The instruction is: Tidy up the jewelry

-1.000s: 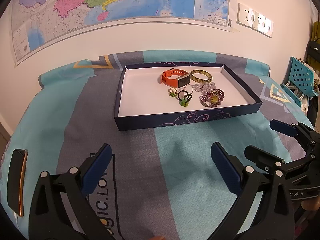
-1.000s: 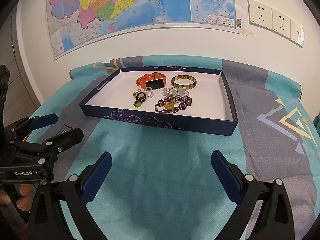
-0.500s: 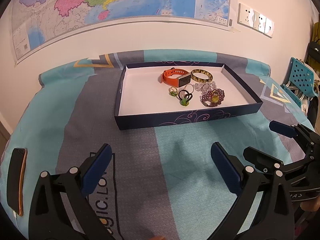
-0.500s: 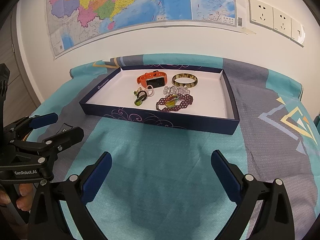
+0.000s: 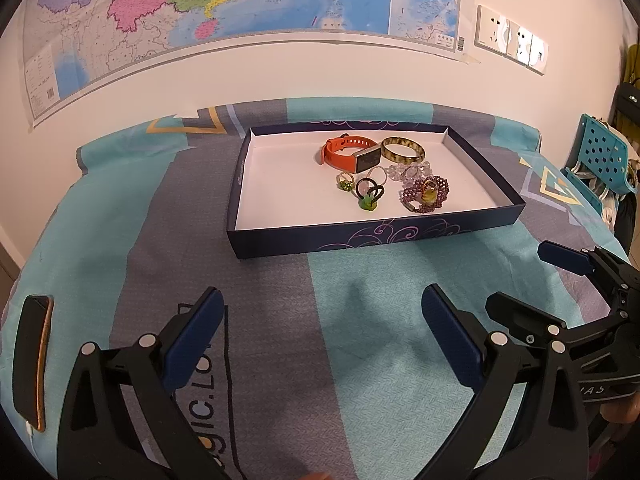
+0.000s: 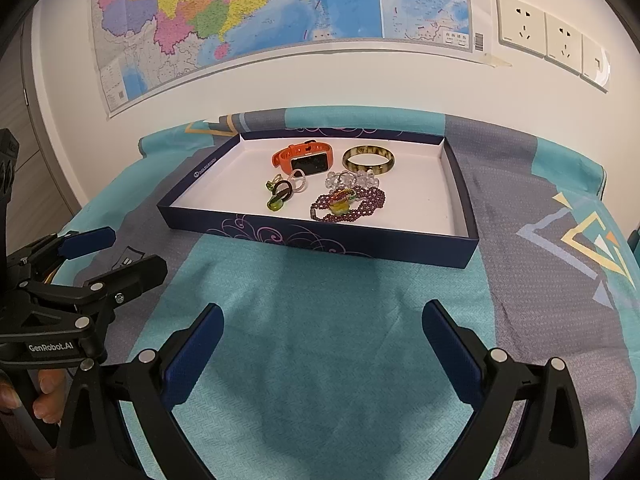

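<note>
A dark blue box lid (image 5: 376, 236) (image 6: 320, 236) with a white inside lies on the bed. It holds an orange smartwatch (image 5: 348, 152) (image 6: 300, 158), a mottled bangle (image 5: 402, 150) (image 6: 369, 160), a clear bead bracelet (image 5: 408, 170) (image 6: 352, 179), a purple bead bracelet (image 5: 425, 195) (image 6: 348, 204), a black hair tie with a green charm (image 5: 369, 196) (image 6: 280, 196) and small rings (image 5: 345, 182). My left gripper (image 5: 322, 332) (image 6: 114, 252) is open over the bedspread, short of the box. My right gripper (image 6: 322, 344) (image 5: 516, 276) is open too, empty.
A dark phone with an orange edge (image 5: 32, 360) lies at the bed's left side. The wall behind carries a map (image 5: 224, 4) and sockets (image 5: 512, 40). A turquoise perforated chair (image 5: 604, 156) stands to the right of the bed. A hand (image 6: 44, 396) holds the left gripper's handle.
Both views have drifted very slightly; the box sits a touch lower in each frame. Both grippers stay open and nothing in the box has moved.
</note>
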